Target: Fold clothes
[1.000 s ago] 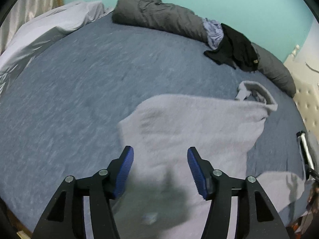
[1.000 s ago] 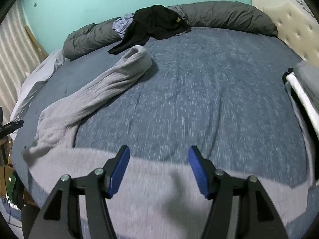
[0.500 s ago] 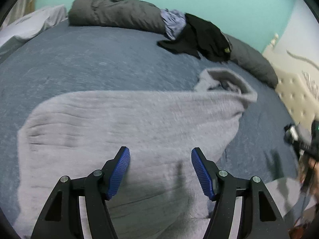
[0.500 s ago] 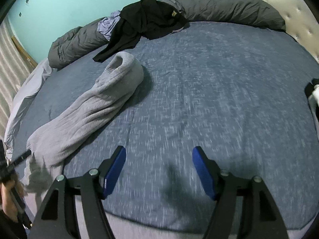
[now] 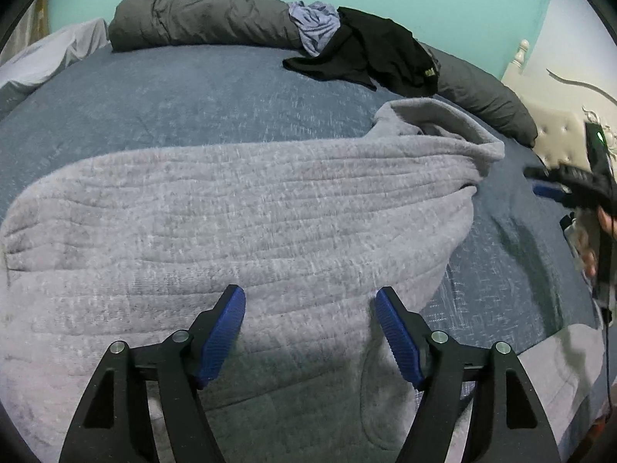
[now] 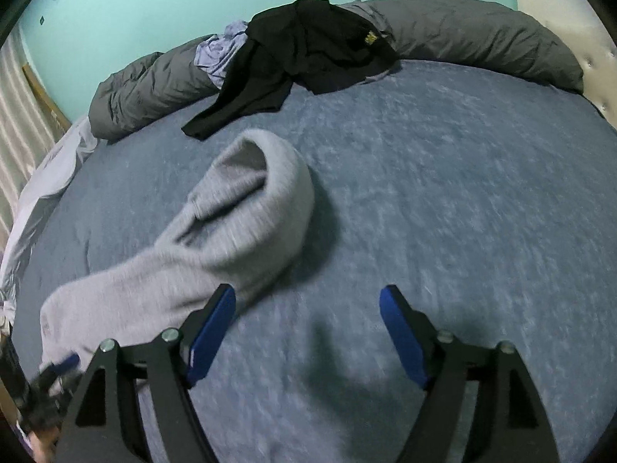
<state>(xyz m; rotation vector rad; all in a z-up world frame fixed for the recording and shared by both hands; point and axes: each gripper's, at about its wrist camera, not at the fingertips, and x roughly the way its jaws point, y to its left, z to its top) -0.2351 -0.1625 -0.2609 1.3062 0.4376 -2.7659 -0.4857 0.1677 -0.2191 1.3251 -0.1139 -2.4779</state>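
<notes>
The grey sweater point(image 5: 239, 231) is spread mid-frame on the bed point(image 5: 193, 104). The left gripper point(image 5: 310, 332) and right gripper point(image 6: 308, 332) are opening, nothing between. An edge must next be pinched, judged mid-fold.

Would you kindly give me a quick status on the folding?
Both hand-held grippers, left and right, opening, nothing between the jaws. Grey hoodie flat on the bed, not yet folded. Black garment lies clear, by the far pillows.
</notes>
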